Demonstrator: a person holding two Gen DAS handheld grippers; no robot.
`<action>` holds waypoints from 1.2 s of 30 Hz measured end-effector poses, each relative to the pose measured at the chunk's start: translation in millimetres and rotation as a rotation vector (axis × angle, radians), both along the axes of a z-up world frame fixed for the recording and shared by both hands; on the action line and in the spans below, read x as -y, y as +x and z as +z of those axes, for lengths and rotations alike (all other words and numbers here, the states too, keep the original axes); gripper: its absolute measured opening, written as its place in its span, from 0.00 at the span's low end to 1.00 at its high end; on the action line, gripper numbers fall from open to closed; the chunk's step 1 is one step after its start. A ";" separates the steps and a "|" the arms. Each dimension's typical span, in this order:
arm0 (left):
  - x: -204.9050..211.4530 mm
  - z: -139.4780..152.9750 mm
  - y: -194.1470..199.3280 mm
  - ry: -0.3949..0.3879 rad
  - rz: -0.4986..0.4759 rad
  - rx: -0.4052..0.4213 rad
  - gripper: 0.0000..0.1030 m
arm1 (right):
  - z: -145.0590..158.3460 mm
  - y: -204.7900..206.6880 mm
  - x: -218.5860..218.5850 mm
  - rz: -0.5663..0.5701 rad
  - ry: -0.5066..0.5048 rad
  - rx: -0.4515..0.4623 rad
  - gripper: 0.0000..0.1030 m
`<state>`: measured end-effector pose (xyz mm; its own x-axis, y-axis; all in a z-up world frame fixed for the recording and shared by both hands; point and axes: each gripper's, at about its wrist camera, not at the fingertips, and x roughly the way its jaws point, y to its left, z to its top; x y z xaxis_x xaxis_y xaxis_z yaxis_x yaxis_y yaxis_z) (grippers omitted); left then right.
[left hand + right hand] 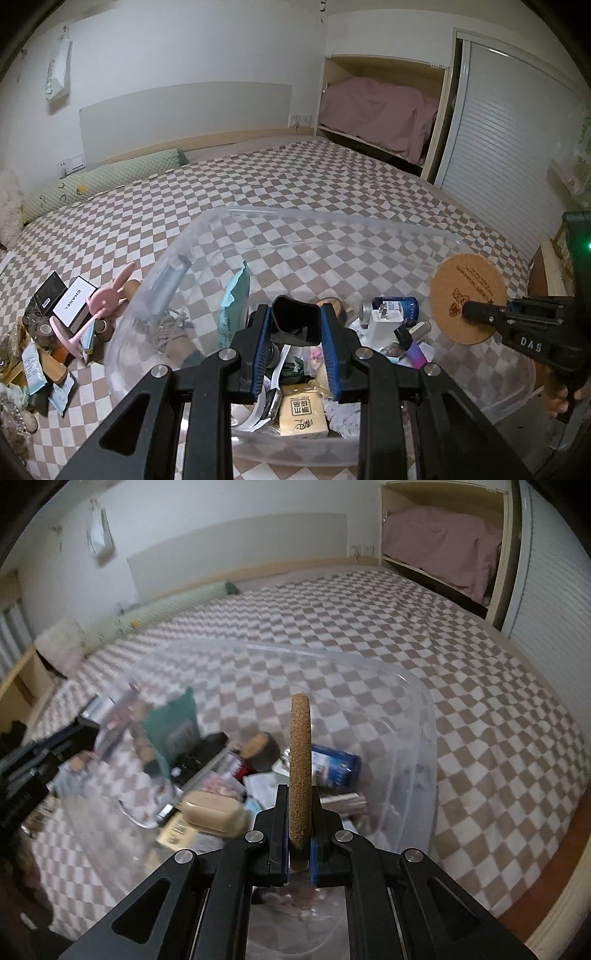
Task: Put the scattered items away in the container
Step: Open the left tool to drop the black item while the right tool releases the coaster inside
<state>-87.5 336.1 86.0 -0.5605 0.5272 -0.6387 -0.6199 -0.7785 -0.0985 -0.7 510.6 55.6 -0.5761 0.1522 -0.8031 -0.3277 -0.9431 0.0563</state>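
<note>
Right gripper (300,834) fingers clamped on cork coaster (467,298), held on edge, disc upright, over the right side of the clear container (369,225) on the bed (332,177). Drop lies straight down. Left gripper (295,347) fingers grasp a black cup-like piece (295,319) above the bin's middle; its identity unclear. Loose items (70,314) remain left of container, partly cut off

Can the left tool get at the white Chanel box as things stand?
Probably not yet: the left tool is shut on a black cup-like item over the clear container. The Chanel box lies outside it, with a pink rabbit stand partly across it.
</note>
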 end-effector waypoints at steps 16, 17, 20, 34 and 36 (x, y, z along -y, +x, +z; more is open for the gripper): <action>-2.9 -22.9 -12.2 -0.036 0.030 0.065 0.26 | -12.7 -4.7 -4.7 -0.009 -0.013 0.045 0.08; -3.6 -24.2 -12.5 -0.043 0.033 0.065 0.26 | -11.4 -4.8 -3.6 -0.005 -0.012 0.042 0.08; -3.9 -27.7 -15.0 -0.043 0.037 0.089 0.26 | -8.2 -5.6 1.1 0.011 -0.011 0.031 0.08; 3.6 -25.9 -16.7 -0.008 0.067 0.112 0.69 | -8.8 -8.3 11.3 0.032 -0.024 0.028 0.08; 4.4 -25.1 -15.8 -0.010 0.068 0.106 0.69 | -9.2 -7.9 12.2 0.033 -0.026 0.028 0.08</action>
<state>-103.3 331.6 60.9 -0.5236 0.4837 -0.7013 -0.5521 -0.8196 -0.1531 -8.6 498.4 46.4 -0.5577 0.1122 -0.8224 -0.2978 -0.9519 0.0721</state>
